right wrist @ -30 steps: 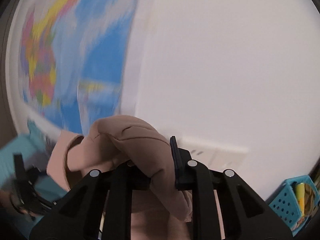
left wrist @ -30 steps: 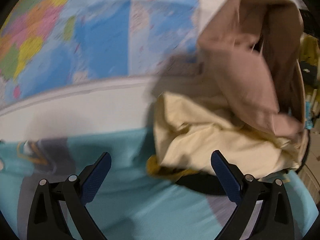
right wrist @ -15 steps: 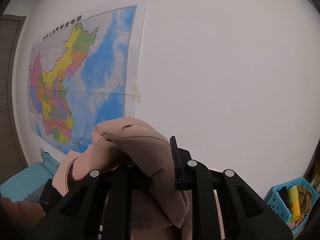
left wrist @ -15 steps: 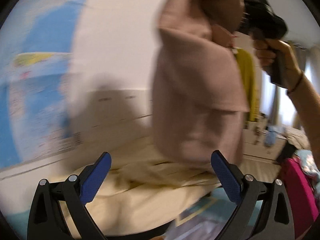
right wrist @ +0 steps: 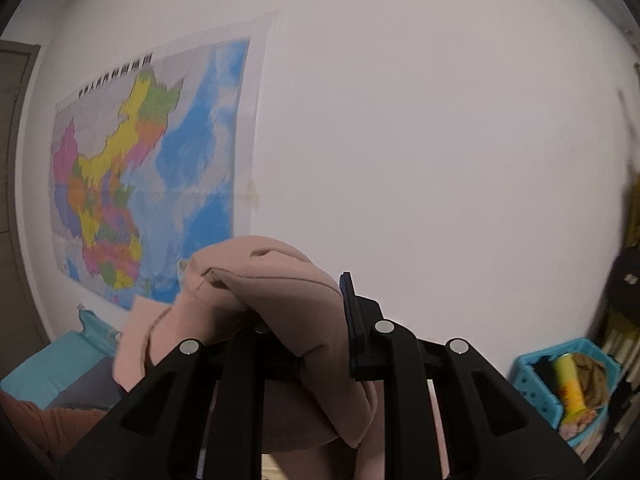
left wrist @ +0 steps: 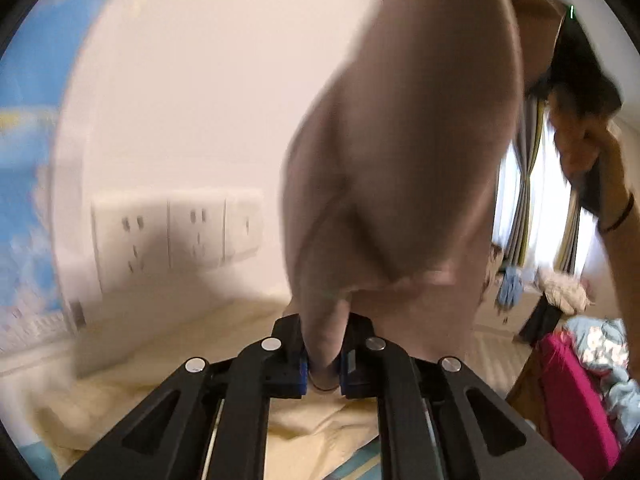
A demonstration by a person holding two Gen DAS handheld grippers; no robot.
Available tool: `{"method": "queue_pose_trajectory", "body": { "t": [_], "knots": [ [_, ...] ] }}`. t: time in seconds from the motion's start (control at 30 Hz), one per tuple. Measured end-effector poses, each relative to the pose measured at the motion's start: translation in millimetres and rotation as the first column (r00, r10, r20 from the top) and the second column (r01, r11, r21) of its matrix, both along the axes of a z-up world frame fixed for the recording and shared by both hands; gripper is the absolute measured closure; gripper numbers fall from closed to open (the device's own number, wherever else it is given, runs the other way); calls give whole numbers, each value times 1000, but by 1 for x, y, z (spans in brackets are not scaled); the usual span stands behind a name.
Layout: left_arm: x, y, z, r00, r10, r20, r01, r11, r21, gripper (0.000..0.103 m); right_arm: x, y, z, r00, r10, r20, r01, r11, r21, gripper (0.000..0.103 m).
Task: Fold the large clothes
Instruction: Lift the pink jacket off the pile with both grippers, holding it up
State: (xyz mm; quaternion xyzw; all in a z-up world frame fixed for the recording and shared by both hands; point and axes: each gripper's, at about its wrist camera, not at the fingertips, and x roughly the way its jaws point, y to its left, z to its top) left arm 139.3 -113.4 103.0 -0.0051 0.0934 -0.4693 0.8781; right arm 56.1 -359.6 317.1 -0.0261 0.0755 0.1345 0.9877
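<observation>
Two grippers hold one dusty-pink garment [left wrist: 404, 152], which hangs in the air between them. On the left, a wall map [right wrist: 148, 176] hangs on the white wall [right wrist: 420, 120], with wall sockets [left wrist: 176, 236] lower down. The left gripper [left wrist: 323, 364] is closing its jaws, and a lower fold of the garment sits pinched between its blue pads [left wrist: 303, 376], above cream bedding [left wrist: 160, 396]. The right gripper [right wrist: 316, 320] is clenched on a bunched upper edge of the same cloth, lifted against the bare wall. Further right, the person's hand [left wrist: 580, 148] grips that tool's handle. At the far right stands a blue basket [right wrist: 536, 384]; its contents are unclear.
</observation>
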Motion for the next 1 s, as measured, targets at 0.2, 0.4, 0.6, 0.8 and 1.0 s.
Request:
{"method": "queue_pose_trajectory", "body": {
  "t": [0.2, 0.4, 0.6, 0.8, 1.0],
  "knots": [
    [-74, 50, 102, 980, 105, 168, -90, 992, -94, 95, -89, -20, 59, 986, -85, 143, 85, 996, 4, 87],
    [-171, 117, 176, 939, 212, 270, -190, 976, -104, 94, -169, 1, 85, 976, -46, 214, 57, 997, -46, 87],
    [-276, 182, 182, 868, 366, 336, -389, 921, 1, 93, -221, 36, 67, 975, 141, 172, -141, 990, -14, 87],
    [-350, 236, 187, 770, 526, 361, -573, 819, 32, 93, -240, 86, 38, 921, 368, 128, -377, 925, 55, 87],
    [-328, 275, 171, 635, 720, 279, -769, 626, 134, 92, -148, 157, -4, 845, 534, -6, -525, 834, 171, 87]
  ]
}}
